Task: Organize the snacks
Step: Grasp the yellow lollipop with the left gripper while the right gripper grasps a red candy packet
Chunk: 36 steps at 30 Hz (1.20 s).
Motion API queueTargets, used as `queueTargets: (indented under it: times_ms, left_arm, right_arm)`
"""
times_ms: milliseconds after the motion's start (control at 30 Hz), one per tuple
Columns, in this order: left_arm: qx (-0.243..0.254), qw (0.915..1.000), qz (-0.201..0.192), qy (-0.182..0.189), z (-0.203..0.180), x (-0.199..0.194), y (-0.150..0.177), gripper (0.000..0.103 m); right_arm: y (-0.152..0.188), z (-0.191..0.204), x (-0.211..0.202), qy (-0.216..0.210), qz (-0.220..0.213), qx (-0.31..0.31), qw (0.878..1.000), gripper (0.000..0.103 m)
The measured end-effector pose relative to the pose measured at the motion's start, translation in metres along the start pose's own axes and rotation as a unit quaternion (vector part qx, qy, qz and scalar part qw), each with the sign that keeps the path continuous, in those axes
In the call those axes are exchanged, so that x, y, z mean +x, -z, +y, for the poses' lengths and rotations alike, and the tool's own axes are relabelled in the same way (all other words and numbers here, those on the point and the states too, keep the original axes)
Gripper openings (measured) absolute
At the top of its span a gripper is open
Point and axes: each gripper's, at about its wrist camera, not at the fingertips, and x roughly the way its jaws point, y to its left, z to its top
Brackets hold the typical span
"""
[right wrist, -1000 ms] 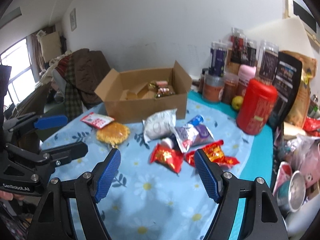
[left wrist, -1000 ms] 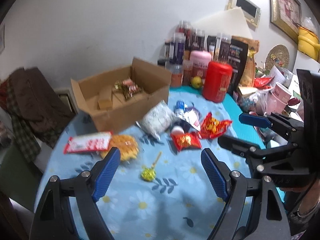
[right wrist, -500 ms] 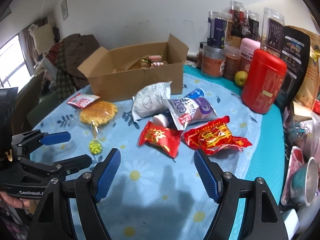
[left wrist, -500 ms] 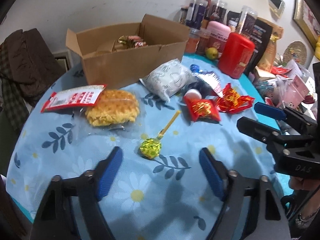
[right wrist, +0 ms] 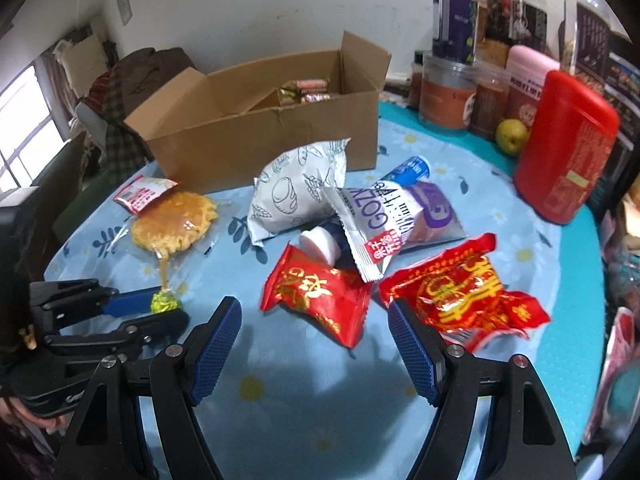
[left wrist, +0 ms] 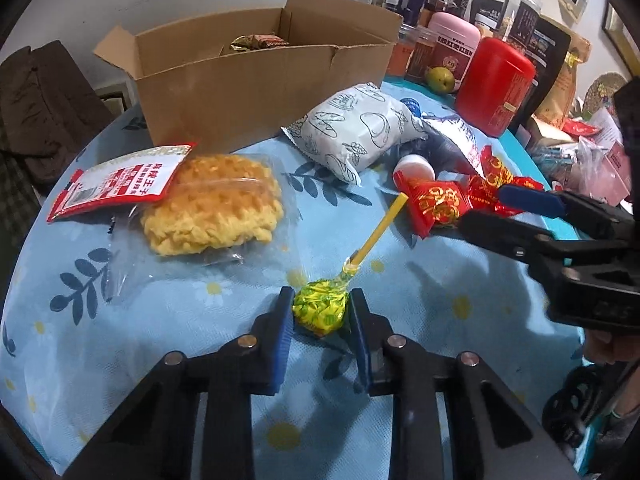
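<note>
— While your left tool (left wrist: 320, 314) sits low at the near edge of the surface (left wrist: 200, 320), what is between its pads?

— The lollipop (left wrist: 322, 308). Your jaws have just been closing, and both blue pads now press the sides of its yellow-green wrapped head. The yellow stick runs away from you, up and right toward the small red packet (left wrist: 438, 204).

— And your right tool (right wrist: 314, 344)?

— Its jaws stand apart with nothing gripped. The small red packet lies just beyond the gap; the larger red packet (right wrist: 464, 292) lies at the right pad.

— Where is the box?

— The cardboard box (left wrist: 256, 84) stands at the far side, well apart from the lollipop, behind the waffle cake (left wrist: 212, 208) and white pouch (left wrist: 356, 132).
</note>
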Motion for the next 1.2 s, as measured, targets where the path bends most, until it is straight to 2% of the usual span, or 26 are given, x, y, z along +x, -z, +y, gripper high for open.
queueTargets:
  times_ms: [133,200,367,433,467,500,600,833,1200]
  left_arm:
    - [-0.013,0.9999,-0.001,0.002,0.007,0.001,-0.002,0.027]
    - [-0.018,0.9998,-0.001,0.002,0.010,0.001,-0.003,0.027]
    - [-0.023,0.9997,0.000,0.004,0.012,0.002,-0.003,0.027]
    - [-0.023,0.9997,-0.001,0.004,0.012,0.002,-0.002,0.027]
    - [-0.023,0.9997,-0.002,0.004,0.012,0.002,-0.002,0.027]
    - [-0.025,0.9997,-0.002,0.004,0.012,0.002,-0.002,0.027]
    - [-0.027,0.9996,-0.002,0.005,0.012,0.000,0.001,0.027]
    - [-0.034,0.9993,0.000,0.017,0.008,-0.011,0.008,0.027]
    - [-0.049,0.9983,-0.005,0.033,0.000,-0.031,0.026,0.027]
  right_arm:
    - [-0.005,-0.002,0.016,0.005,0.014,0.011,1.000,0.077]
    - [-0.007,0.000,0.022,0.014,0.024,0.013,1.000,0.084]
    - [-0.010,0.006,0.032,0.032,0.025,0.006,0.999,0.084]
    - [-0.009,0.008,0.037,0.056,0.026,0.000,0.998,0.075]
    - [-0.008,0.009,0.039,0.061,0.027,-0.004,0.998,0.064]
    - [-0.006,0.010,0.038,0.061,0.025,-0.009,0.998,0.057]
    - [-0.001,0.013,0.032,0.053,0.023,-0.018,0.998,0.051]
    - [0.014,0.013,0.016,0.013,0.021,0.004,1.000,0.050]
    - [0.043,0.028,-0.022,-0.019,-0.004,0.003,1.000,0.050]
